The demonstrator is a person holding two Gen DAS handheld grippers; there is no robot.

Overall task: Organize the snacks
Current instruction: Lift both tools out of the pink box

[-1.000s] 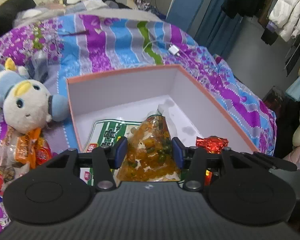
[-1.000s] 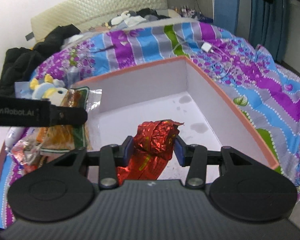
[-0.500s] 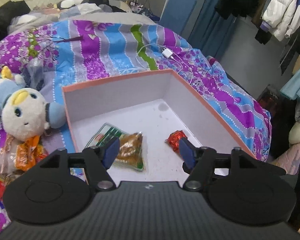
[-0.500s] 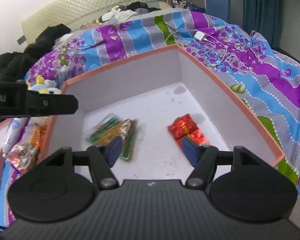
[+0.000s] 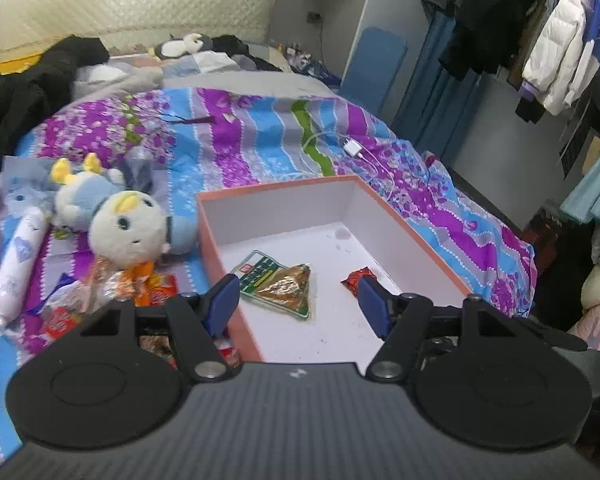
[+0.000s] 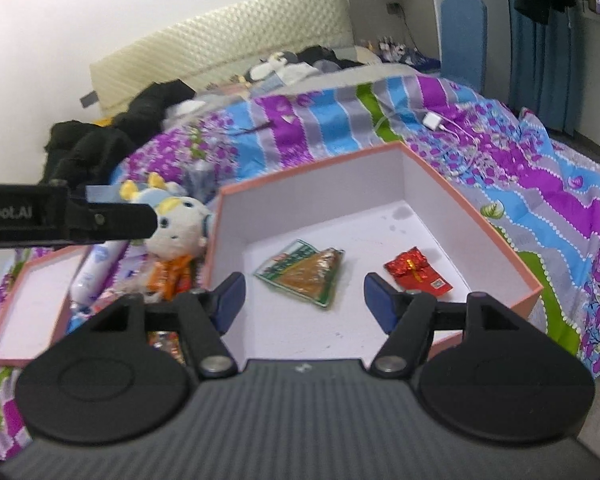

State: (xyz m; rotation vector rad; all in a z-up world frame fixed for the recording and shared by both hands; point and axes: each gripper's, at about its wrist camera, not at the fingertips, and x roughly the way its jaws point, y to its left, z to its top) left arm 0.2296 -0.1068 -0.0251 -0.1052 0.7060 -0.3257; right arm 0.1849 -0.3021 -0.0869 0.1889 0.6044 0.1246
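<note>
1. A second ago my left tool (image 5: 294,300) was clamped on the clear triangular bag of orange snacks with a green printed label (image 5: 280,282). Its jaws have just been opening, they stand wide now, and nothing is between them.
2. The same goes for my right tool (image 6: 304,300): it was holding the crinkled red foil packet (image 6: 418,270), and its jaws have also just been opening, with only air between the blue pads.
3. Both snacks now lie flat on the white floor of the shallow orange-rimmed cardboard box (image 6: 500,248). The bag is towards the box's left wall and the red packet towards its right wall, and they are well apart.
4. Both tools have lifted and pulled back from the box, which looks smaller in each view than it did a moment ago.
5. I judge this pair of snacks as delivered.
6. More remain: a heap of orange and red wrapped snacks (image 5: 140,284) sits on the striped purple and blue bedspread (image 5: 260,140), just left of the box and below the white and blue plush toy (image 5: 124,228). Those are my likely next pick.
</note>
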